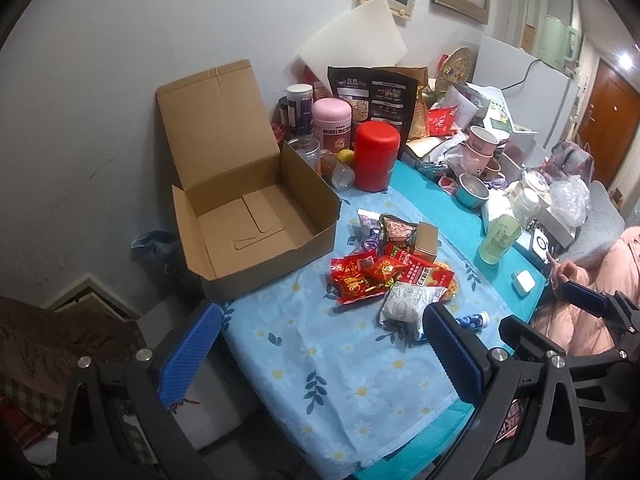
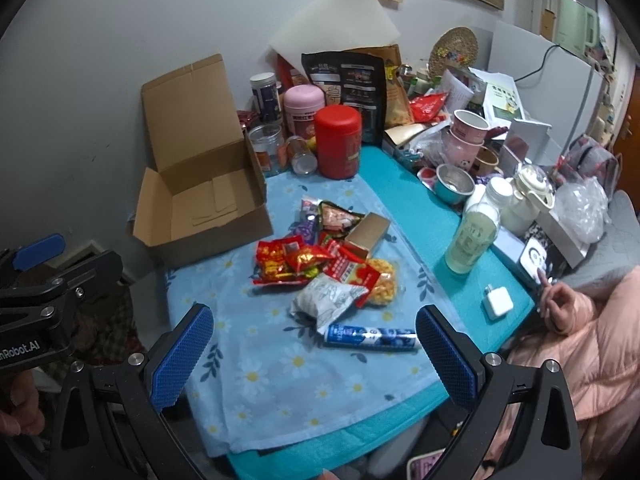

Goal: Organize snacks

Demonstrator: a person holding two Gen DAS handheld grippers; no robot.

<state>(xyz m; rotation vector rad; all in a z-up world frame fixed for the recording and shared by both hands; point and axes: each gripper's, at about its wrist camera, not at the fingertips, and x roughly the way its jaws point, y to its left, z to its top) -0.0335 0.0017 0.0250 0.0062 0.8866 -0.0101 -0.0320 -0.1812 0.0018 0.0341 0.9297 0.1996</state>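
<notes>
An open, empty cardboard box (image 1: 256, 236) (image 2: 200, 208) stands at the table's left edge with its lid up. Beside it lies a heap of snack packets (image 1: 392, 264) (image 2: 324, 260): red wrappers, a white crinkled packet (image 1: 408, 300) (image 2: 326, 298), a small gold carton (image 2: 366, 234) and a yellow snack bag (image 2: 384, 282). A blue-and-white tube (image 2: 372, 338) (image 1: 474, 320) lies nearest me. My left gripper (image 1: 316, 356) hovers open over the table's near edge, holding nothing. My right gripper (image 2: 314, 354) is open too, just short of the tube, holding nothing.
Jars, a red canister (image 1: 376, 156) (image 2: 338, 142), bags, cups and bowls crowd the table's far side and right side. A green bottle (image 2: 472, 236) and a white charger (image 2: 498, 300) sit at right. A person in a pink coat (image 2: 580, 344) sits there.
</notes>
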